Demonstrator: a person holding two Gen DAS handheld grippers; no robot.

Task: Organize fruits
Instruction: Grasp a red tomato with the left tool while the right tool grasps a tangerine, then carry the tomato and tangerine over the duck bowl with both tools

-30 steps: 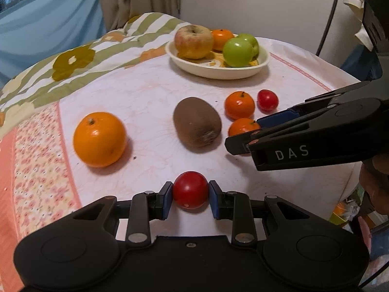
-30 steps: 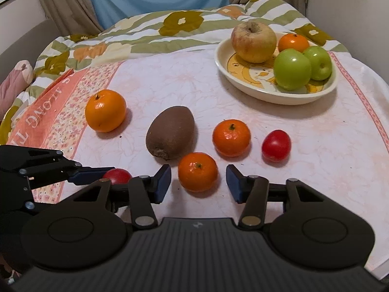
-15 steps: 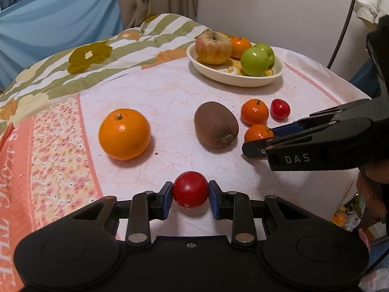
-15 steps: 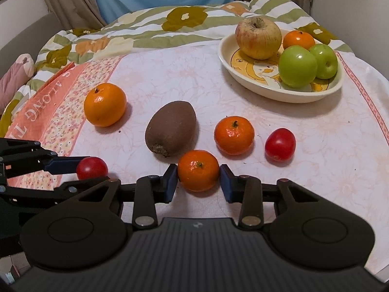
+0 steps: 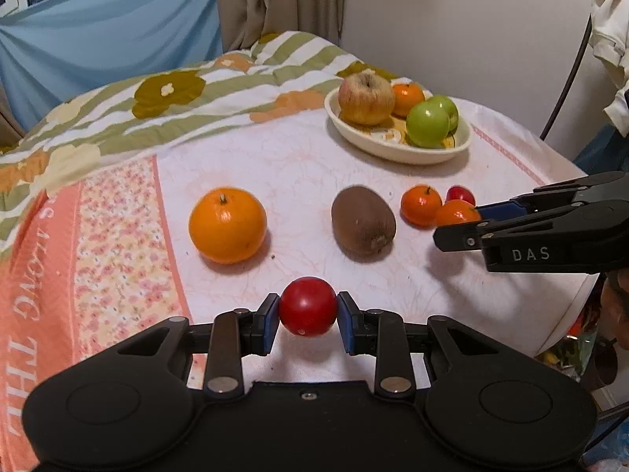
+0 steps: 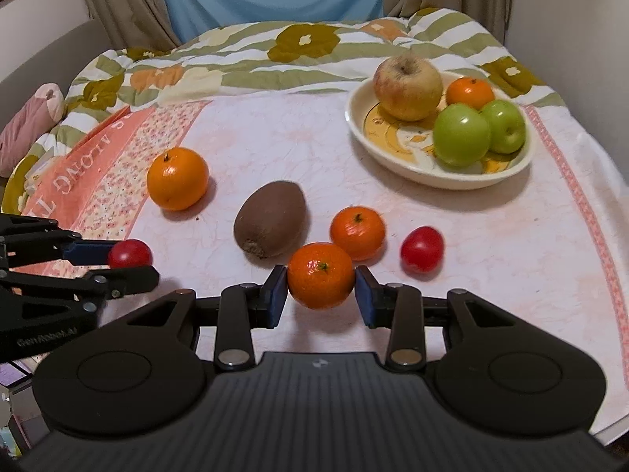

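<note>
left claw [image 5: 308,316]: clamped on red tomato [image 5: 308,306], pinched between both pads | right claw [image 6: 320,292]: clamped on mandarin [image 6: 320,275], just beside kiwi [image 6: 270,225] | bowl [image 6: 412,171]: far right on counter [image 6: 275,137]

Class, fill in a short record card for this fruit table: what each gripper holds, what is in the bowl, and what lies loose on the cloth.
left gripper: shut on red tomato
right gripper: shut on small orange
bowl: one yellowish apple, two green apples, one mandarin
loose on cloth: big orange, kiwi, second small orange, second tomato
</note>
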